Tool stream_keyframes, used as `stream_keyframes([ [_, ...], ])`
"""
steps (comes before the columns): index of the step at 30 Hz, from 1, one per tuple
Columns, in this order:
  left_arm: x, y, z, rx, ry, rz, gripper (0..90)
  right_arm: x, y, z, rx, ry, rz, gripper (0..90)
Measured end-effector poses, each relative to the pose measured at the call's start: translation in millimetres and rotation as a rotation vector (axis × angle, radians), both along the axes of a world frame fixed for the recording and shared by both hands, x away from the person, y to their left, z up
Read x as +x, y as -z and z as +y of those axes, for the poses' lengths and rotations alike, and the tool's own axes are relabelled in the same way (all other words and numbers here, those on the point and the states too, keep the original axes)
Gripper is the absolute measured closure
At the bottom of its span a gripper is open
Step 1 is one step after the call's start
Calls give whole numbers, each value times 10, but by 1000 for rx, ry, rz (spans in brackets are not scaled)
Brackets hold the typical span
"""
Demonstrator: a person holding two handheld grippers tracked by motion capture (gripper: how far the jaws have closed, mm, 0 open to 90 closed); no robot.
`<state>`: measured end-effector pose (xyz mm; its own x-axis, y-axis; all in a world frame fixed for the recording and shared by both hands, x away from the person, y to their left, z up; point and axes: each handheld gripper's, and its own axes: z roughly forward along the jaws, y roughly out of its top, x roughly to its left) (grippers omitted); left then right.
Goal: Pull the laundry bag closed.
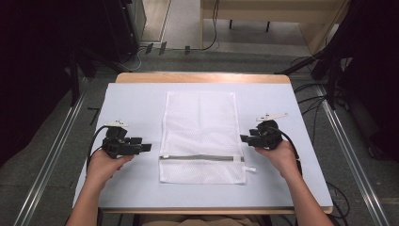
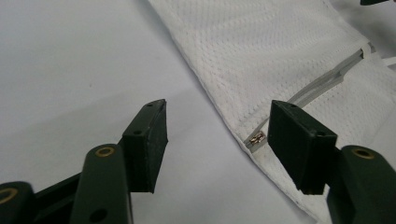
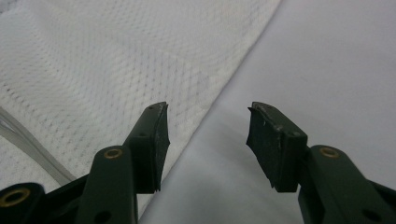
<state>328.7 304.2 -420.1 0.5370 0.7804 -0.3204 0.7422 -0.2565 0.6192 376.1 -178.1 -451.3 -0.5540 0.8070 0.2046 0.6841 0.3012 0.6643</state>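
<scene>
Two grippers, left [image 1: 147,147] and right [image 1: 244,138], are being held with jaws spread and nothing between them on either side of the mesh bag [image 1: 201,134], which is lying flat mid-table [image 1: 131,99], seemingly so both edges beside the zipper [image 1: 197,157] can be reached.

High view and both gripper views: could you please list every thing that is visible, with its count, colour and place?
mesh laundry bag: one, white, flat at the middle of the table, between the two grippers
zipper: one, grey, across the bag near its near end
zipper slider: one, metal, at the bag's left edge
table cover: one, pale blue-white, over the table top
table: one, light wood, edge showing at the far side
left hand-held gripper: one, black, left of the bag, jaws open, holding nothing
right hand-held gripper: one, black, right of the bag, jaws open, holding nothing
</scene>
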Motion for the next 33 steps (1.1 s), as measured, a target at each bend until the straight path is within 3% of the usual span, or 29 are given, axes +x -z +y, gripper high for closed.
stream_keyframes([
  [3, 8, 19, 10, -14, -7, 5, 364, 20, 23, -2, -14, 17, 38, 463],
  [7, 30, 55, 45, -1, -16, 19, 360, 10, 10, 11, -20, 16, 18, 427],
  [14, 100, 122, 54, -24, -8, 40, 364, 9, -2, -2, -11, 7, 11, 433],
  [16, 118, 131, 53, -14, -15, 49, 364, 7, -4, -8, -7, 9, 14, 439],
  [22, 144, 126, 50, -23, -24, 38, 362, 2, 1, 7, -37, -13, 23, 453],
  [33, 197, 140, 5, -19, -29, 44, 362, -56, -14, 10, -32, -19, 22, 459],
])
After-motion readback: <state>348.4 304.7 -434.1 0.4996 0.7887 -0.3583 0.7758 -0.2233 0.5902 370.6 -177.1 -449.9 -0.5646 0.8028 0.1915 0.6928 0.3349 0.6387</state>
